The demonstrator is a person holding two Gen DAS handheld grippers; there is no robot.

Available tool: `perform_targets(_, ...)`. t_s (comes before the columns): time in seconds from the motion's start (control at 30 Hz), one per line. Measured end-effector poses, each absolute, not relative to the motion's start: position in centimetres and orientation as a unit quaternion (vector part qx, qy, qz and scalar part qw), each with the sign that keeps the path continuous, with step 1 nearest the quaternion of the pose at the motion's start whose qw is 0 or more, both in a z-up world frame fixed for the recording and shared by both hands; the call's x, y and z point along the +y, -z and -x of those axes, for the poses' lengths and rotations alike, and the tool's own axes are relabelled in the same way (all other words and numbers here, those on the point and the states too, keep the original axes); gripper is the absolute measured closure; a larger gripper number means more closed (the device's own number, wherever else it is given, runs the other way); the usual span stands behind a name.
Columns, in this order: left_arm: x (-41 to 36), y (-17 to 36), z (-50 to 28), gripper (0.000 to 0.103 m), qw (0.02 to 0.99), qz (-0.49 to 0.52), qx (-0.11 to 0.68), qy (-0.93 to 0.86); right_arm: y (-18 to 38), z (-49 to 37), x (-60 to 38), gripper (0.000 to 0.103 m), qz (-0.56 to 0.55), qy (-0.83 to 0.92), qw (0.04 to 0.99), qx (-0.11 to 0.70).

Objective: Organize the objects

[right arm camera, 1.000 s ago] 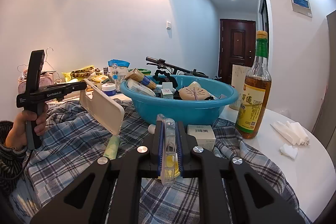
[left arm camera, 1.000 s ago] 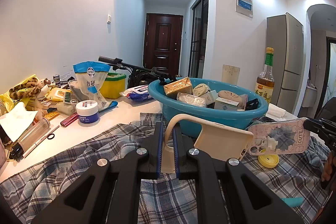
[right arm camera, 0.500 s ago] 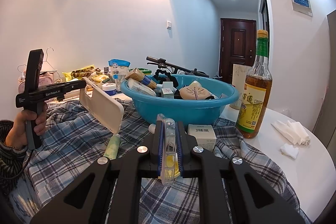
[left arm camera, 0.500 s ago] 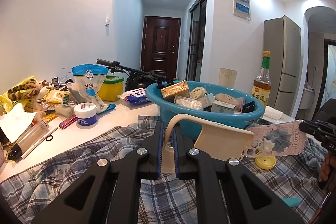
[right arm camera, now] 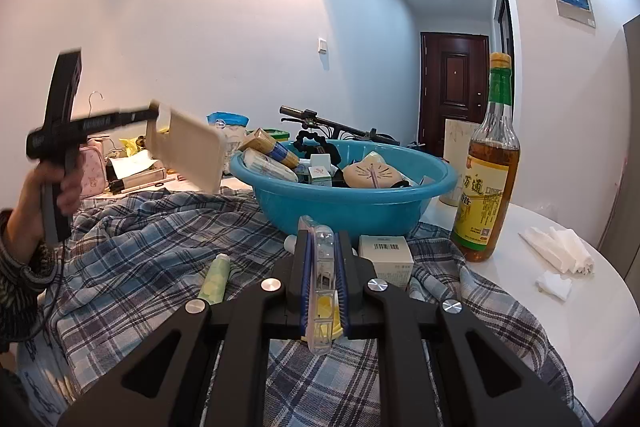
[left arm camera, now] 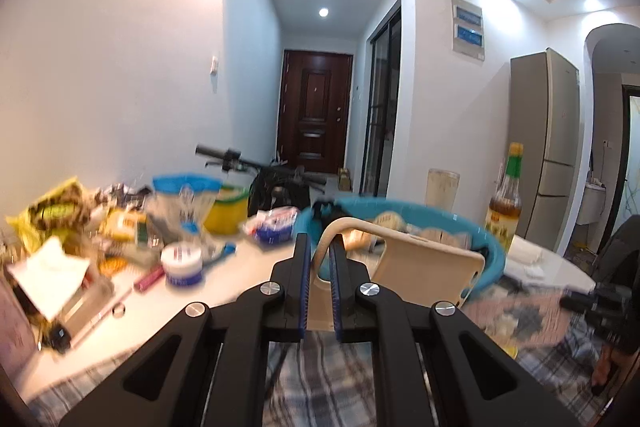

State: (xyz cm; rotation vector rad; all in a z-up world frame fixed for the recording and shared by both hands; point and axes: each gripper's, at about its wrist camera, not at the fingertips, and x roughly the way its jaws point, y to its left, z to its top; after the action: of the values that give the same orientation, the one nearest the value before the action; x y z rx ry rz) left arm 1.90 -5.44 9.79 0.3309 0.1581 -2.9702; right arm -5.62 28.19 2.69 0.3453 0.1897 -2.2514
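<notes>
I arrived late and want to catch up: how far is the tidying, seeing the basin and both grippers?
Done: the blue basin already holds several small boxes and packets. In hand: the left gripper grips a beige phone case raised beside the basin; the right gripper grips a clear phone case. Left: a green tube, a white box on the plaid cloth, and clutter by the wall.

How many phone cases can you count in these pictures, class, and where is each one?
2. The cream phone case is clamped in the left gripper, raised beside the blue basin. The clear phone case is clamped in the right gripper. The basin's clutter may hide more.
</notes>
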Motion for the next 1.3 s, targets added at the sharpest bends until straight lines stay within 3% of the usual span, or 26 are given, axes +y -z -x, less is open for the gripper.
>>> perform_targets(0.43, -3.2, -16.4, 11.4, 0.094, 0.056, -0.111, 0.008, 0.992, -2.7, 5.7, 28.2, 0.093, -0.14, 0.895, 0.416, 0.073)
perform_targets(0.67, -5.0, -14.6, 20.7, 0.094, 0.071, -0.196, 0.011, 0.978, -2.7, 5.7, 28.2, 0.093, -0.14, 0.895, 0.417, 0.073)
perform_targets(1.03, -4.9, -11.5, 24.1, 0.094, 0.08, -0.257, 0.035, 0.962, -2.6, 5.8, 28.3, 0.093, -0.14, 0.895, 0.417, 0.073)
perform_targets(1.1, -5.0, -11.7, 24.1, 0.085, 0.077, -0.264, 0.051, 0.96, -2.6, 5.8, 28.3, 0.093, -0.14, 0.895, 0.417, 0.073)
perform_targets(1.13, -5.1, -11.7, 24.2, 0.07, 0.07, -0.269, 0.059, 0.959, -2.6, 5.8, 28.2, 0.093, -0.14, 0.895, 0.417, 0.073)
perform_targets(1.17, -5.1, -11.8, 24.2, 0.045, 0.067, -0.272, 0.066, 0.958, -2.6, 5.8, 28.2, 0.093, -0.14, 0.895, 0.417, 0.073)
perform_targets(1.23, -4.8, -12.3, 23.4, 0.012, 0.083, -0.249, 0.061, 0.963, -2.6, 5.8, 28.3, 0.093, -0.14, 0.895, 0.417, 0.073)
perform_targets(1.3, -4.2, -12.9, 22.5, 0.011, 0.087, -0.225, 0.041, 0.97, -2.6, 5.8, 28.3, 0.093, -0.14, 0.895, 0.417, 0.073)
